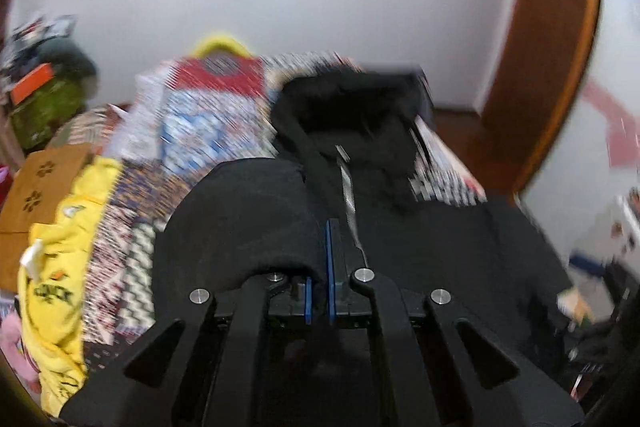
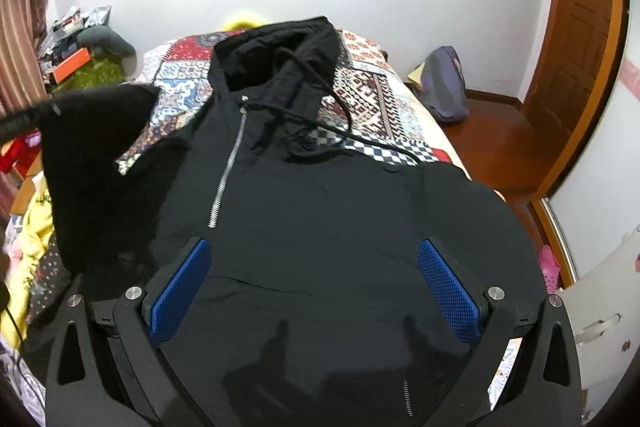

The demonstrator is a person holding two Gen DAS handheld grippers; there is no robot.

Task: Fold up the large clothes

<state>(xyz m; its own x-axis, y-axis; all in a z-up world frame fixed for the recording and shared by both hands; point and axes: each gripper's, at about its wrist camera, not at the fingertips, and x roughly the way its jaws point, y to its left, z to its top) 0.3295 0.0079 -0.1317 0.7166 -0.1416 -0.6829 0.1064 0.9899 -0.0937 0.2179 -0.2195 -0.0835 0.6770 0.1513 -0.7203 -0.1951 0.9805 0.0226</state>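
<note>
A black zip hoodie (image 2: 320,195) lies face up on a patterned bedspread (image 2: 376,99), hood toward the far wall. My left gripper (image 1: 326,227) is shut on the hoodie's left sleeve (image 1: 240,211) and holds it lifted over the body; the raised sleeve (image 2: 88,155) also shows at the left of the right wrist view. The left wrist view is blurred by motion. My right gripper (image 2: 316,283) is open and empty, hovering just above the hoodie's lower front, with its blue pads (image 2: 448,291) spread wide.
A yellow garment (image 1: 56,267) lies at the bed's left edge beside a brown box (image 1: 36,195). A cluttered shelf (image 2: 80,55) stands at the far left. A purple bag (image 2: 444,87) sits on the wooden floor at right, near a wooden door (image 2: 580,27).
</note>
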